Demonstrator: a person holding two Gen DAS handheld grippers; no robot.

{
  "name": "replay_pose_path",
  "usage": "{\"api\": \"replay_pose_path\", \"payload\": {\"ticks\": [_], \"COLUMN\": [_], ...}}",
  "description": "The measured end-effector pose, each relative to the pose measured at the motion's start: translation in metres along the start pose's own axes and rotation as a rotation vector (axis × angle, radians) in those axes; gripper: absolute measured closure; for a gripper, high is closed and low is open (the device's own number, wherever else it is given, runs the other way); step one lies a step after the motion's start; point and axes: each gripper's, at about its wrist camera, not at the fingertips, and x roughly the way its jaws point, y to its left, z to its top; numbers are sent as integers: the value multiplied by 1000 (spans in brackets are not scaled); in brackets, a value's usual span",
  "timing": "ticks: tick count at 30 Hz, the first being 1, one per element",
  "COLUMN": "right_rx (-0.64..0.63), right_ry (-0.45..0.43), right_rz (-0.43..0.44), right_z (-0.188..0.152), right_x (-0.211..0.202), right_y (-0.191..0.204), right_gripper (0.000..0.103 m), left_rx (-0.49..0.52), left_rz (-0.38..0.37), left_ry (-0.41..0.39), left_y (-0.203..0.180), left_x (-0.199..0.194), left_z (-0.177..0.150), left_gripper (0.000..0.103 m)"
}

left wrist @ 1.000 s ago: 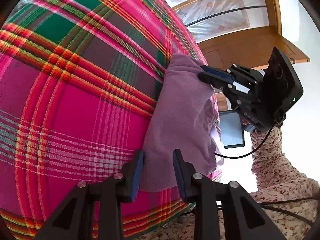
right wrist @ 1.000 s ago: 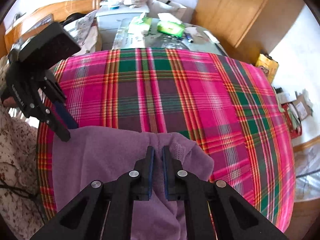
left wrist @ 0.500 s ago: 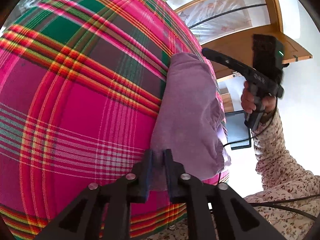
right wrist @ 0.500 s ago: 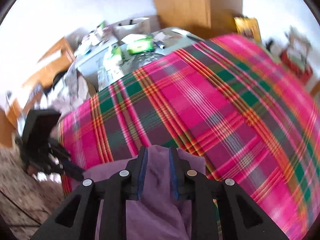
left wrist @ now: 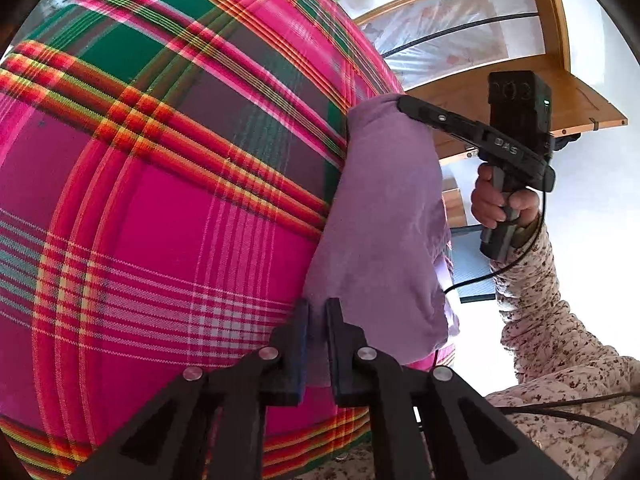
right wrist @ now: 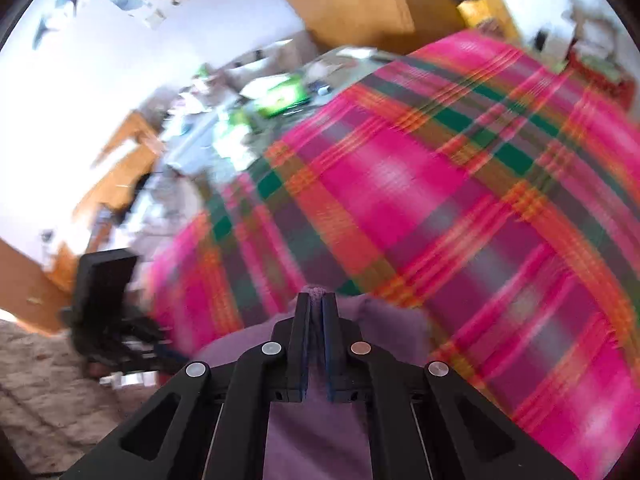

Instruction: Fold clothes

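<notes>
Both the left gripper (left wrist: 318, 320) and right gripper (right wrist: 319, 312) clamp the purple garment (left wrist: 384, 216) on the plaid-covered desk (left wrist: 160, 200), its folding apparently just starting.

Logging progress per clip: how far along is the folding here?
Early. Done: the purple garment lies bunched at the plaid cloth's edge. In hand: left gripper and right gripper just closed on its ends. Left: every fold.

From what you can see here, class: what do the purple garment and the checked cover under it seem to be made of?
Purple garment: soft matte knit, probably cotton jersey or fleece; it slumps in rounded folds. Checked cover: woven cloth, likely cotton or a blend; thread lines show in the plaid, with a slight sheen.
</notes>
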Motion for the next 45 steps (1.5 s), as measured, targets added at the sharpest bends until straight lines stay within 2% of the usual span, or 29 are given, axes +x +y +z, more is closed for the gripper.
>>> {"api": "replay_pose_path", "payload": {"ticks": [4, 9, 11, 13, 18, 22, 25, 27, 31, 36, 41, 45], "right_rx": [-15, -111, -107, -81, -82, -219, -261, -225, -116, -73, -38, -44], "right_ry": [44, 25, 26, -16, -148, -108, -41, -12, -27, -114, -67, -96], "right_rz": [-73, -150, -167, -179, -249, -206, -252, -263, -196, -191, -225, -258], "right_z": [-6, -9, -9, -10, -27, -57, -70, -75, -76, -83, -98, -101], "right_x": [28, 37, 36, 23, -21, -15, 9, 21, 17, -14, 6, -5], "right_y": [-2, 10, 8, 7, 22, 57, 61, 52, 33, 25, 19, 23], "right_gripper": [97, 97, 95, 87, 84, 84, 84, 84, 84, 84, 83, 83], "left_rx": [5, -3, -5, -2, 39, 55, 65, 59, 58, 62, 65, 102], "left_rz": [11, 18, 26, 37, 77, 76, 73, 82, 103, 124, 101, 78], "left_ry": [-6, -4, -3, -3, -1, -11, -19, -19, -32, -49, -59, -43], "left_y": [-3, -12, -13, -14, -23, -31, -37, -38, -42, -47, -51, -66], "left_x": [3, 14, 14, 12, 5, 4, 4, 4, 1, -4, -4, 5], "left_z": [-2, -1, 1, 2, -1, 0, 1, 0, -4, -6, -2, 1], "left_gripper": [94, 94, 94, 93, 90, 87, 86, 86, 86, 86, 85, 83]}}
